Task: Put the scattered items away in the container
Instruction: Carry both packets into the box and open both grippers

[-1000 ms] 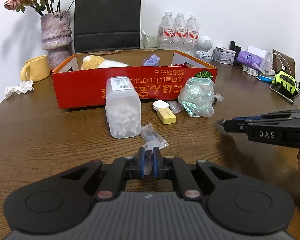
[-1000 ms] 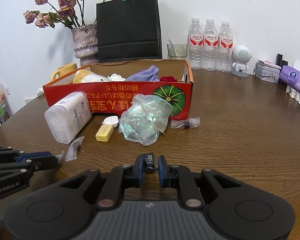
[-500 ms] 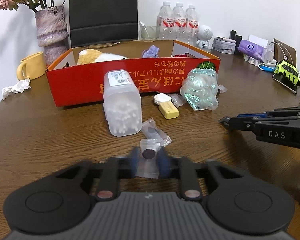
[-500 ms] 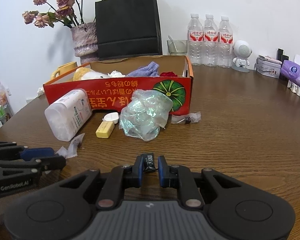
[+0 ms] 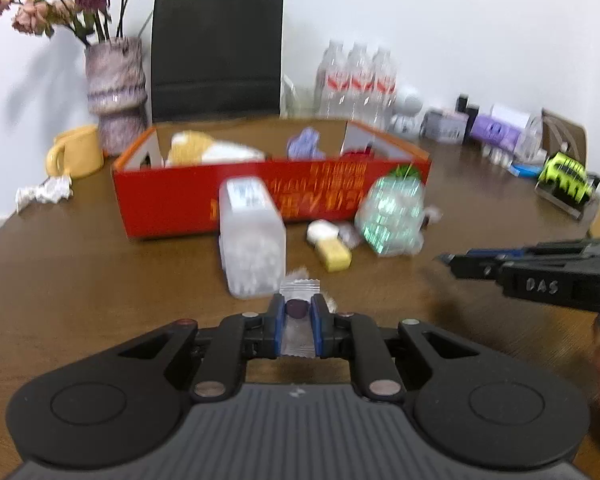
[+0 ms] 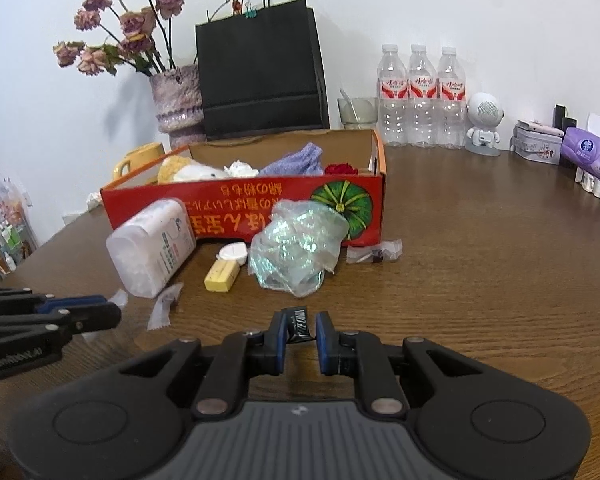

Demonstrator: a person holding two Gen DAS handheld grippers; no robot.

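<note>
The red cardboard box (image 5: 204, 196) (image 6: 148, 204) stands mid-table and holds a plush toy, a purple cloth and a red item. My left gripper (image 5: 298, 312) is shut on a clear-wrapped dark candy (image 5: 298, 308), just above the table in front of the cotton swab jar (image 5: 252, 248). My right gripper (image 6: 300, 328) is shut on a small black sachet (image 6: 299, 324). A crumpled clear bag (image 6: 296, 248), a yellow eraser (image 6: 221, 276), a white round case (image 6: 233, 253) and two clear wrappers (image 6: 374, 251) (image 6: 165, 306) lie in front of the box.
A vase of dried flowers (image 6: 176, 100), a black paper bag (image 6: 260, 72), a yellow mug (image 5: 76, 152), three water bottles (image 6: 420, 96), a white robot figure (image 6: 484, 124), tissue packs (image 6: 588, 152) and a green glove (image 5: 564, 172) line the back and right of the wooden table.
My left gripper has opened, then shut on the wrapped candy and lifted, so the view looks up. My right gripper has risen a little with the sachet held.
</note>
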